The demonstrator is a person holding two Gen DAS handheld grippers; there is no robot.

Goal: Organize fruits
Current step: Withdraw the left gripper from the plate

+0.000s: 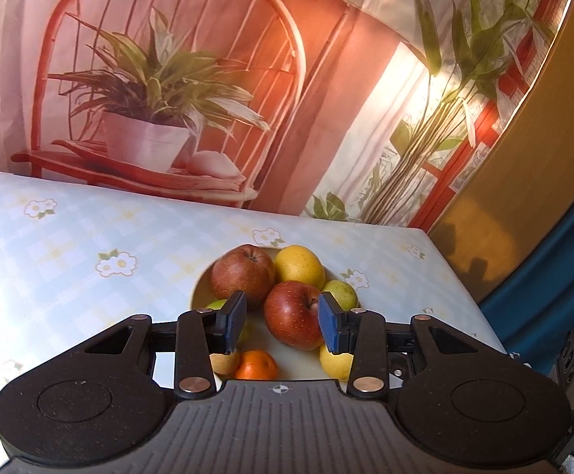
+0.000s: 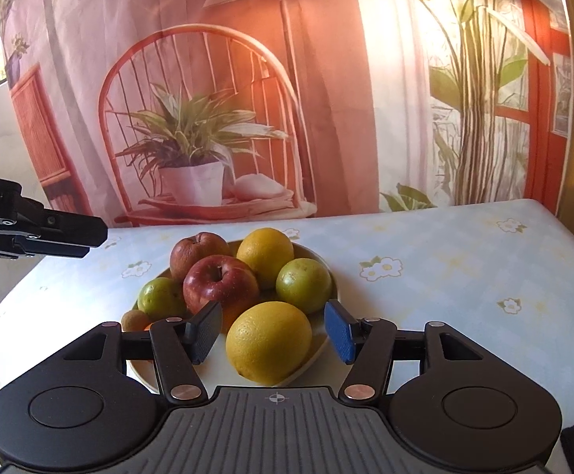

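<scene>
Eight or so fruits sit heaped on one cream plate, which stands on a bench covered with a checked, daisy-print cloth, so the gathering looks almost finished.

The right tool has its jaws parted on either side of a big yellow orange. The pads stand just clear of the peel and do not press it. The orange rests by its own weight on the plate's near edge, directly between the jaws and closest to the tool body. It probably lies there because the middle is already full, and the front rim is the last free spot where a round fruit will settle.

Just beyond the left pad is a glossy red apple, with a wrinkled red apple behind it. A second yellow orange lies farther ahead. A green citrus sits ahead of the right pad, and another green fruit lies out to the left. A small brown fruit is tucked at the plate's left rim, just past the left linkage.

The left tool is empty, with its jaws partly spread. It is held well off the left side of the plate and above the bench. Its own camera sees the pile through the gap between the jaws, and a tangerine lies nearest below it. Keeping it off to the side probably leaves the right tool room to work.

One risk is that the near orange leans on its neighbours, so any nudge while the right tool draws back could roll it off the rim.
</scene>
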